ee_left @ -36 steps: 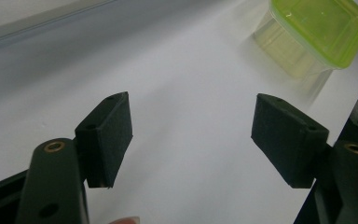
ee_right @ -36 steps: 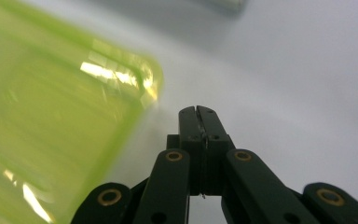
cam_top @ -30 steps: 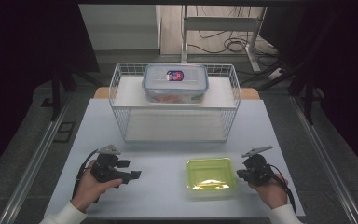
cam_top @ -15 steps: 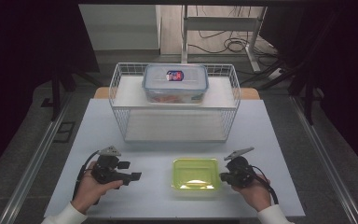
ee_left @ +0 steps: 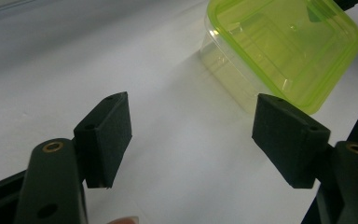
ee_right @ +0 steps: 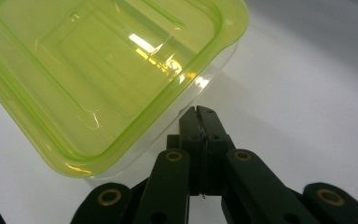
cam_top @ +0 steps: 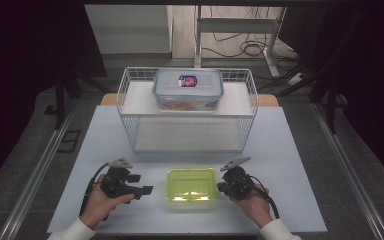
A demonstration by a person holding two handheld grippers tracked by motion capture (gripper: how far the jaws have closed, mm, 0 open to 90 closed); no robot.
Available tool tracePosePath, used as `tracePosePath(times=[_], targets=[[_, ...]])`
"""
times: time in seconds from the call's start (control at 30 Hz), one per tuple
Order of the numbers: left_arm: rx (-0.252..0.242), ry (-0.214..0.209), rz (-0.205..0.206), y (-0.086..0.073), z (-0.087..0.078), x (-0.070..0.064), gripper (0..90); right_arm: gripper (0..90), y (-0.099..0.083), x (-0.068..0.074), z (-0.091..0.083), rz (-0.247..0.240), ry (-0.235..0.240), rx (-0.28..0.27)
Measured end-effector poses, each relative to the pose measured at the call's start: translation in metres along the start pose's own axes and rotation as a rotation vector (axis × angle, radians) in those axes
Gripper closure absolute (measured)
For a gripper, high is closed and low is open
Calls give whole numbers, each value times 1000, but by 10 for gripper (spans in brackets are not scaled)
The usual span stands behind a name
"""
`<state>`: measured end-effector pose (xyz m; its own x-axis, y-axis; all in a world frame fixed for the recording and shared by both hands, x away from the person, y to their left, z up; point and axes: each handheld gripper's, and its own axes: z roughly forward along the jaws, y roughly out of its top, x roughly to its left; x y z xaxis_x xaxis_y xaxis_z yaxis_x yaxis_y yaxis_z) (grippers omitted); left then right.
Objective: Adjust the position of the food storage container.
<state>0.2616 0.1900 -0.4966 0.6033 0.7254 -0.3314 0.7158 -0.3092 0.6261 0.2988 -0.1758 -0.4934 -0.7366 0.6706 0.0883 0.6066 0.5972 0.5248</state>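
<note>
The green-lidded box (cam_top: 191,185) stands at the near middle of the table (cam_top: 290,150), between both tools. The right gripper (cam_top: 223,187), jaws pressed together, touches its right side and is nearer. The left gripper (cam_top: 148,189), jaws spread wide, waits on its left. Compared with one second ago, the box has slid leftward, right gripper following.

One white table (cam_top: 290,150). One wire basket (cam_top: 130,107) standing on it. Two lidded containers: one clear container with blue-grey lid (cam_top: 188,88) on the basket's shelf, one green-lidded container (cam_top: 191,184) on the table. Two handheld grippers: left gripper (cam_top: 147,189), right gripper (cam_top: 219,187). Two hands, one for each gripper.
</note>
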Motion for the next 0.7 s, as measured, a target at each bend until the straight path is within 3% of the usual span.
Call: tracePosePath(times=[0.2, 0.33, 0.4, 0.57, 0.67, 0.7], targets=[[-32, -1, -18, 0, -4, 0, 272, 888, -4, -6, -9, 18, -26, -36], [-61, -22, -49, 1, -5, 0, 266, 887, -16, -17, -22, 68, -36, -87], [-71, -39, -68, 1, -5, 0, 265, 878, -22, -23, -26, 109, 4, -122], [-96, -68, -113, 2, -4, 1, 263, 618, -35, -40, -33, 215, 93, -195], [-110, -97, -162, -1, -2, 3, 264, 535, -37, -46, -38, 284, 175, -256], [-113, -101, -174, -1, -2, 3, 264, 496, -36, -47, -39, 314, 225, -284]])
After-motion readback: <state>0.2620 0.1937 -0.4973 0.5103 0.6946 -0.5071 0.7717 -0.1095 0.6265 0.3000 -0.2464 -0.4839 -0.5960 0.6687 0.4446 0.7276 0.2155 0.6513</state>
